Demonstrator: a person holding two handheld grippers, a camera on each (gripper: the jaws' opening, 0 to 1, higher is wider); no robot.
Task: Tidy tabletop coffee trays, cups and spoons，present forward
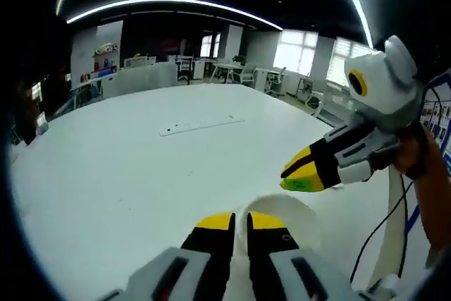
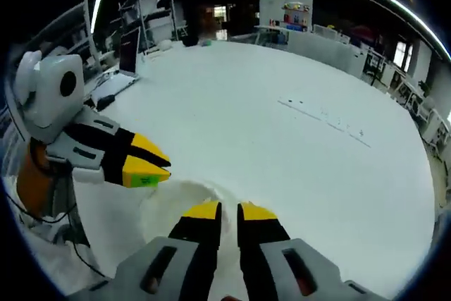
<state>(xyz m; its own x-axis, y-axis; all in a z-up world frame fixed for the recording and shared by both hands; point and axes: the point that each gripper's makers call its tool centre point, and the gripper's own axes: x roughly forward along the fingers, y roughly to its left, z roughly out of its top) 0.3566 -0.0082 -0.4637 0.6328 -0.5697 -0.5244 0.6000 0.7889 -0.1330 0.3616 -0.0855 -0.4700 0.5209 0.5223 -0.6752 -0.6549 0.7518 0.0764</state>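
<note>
A white cup (image 1: pixel 283 204) sits low on the white table (image 1: pixel 141 167), its curved rim just beyond my left gripper (image 1: pixel 240 221). That gripper's yellow-tipped jaws stand almost together, with a thin white strip in the gap. I cannot tell if they touch the rim. My right gripper (image 1: pixel 296 176) comes in from the right with its tips closed, hovering just above the cup's far rim. In the right gripper view the cup (image 2: pixel 184 189) lies right ahead of my right gripper (image 2: pixel 229 211). The left gripper (image 2: pixel 161 167) points in from the left, tips together.
A long white power strip (image 1: pixel 201 125) (image 2: pixel 324 115) lies further out on the table. A black cable (image 1: pixel 384 227) hangs at the table's right edge beside a person's hand (image 1: pixel 423 167). Desks, chairs and windows stand beyond the table.
</note>
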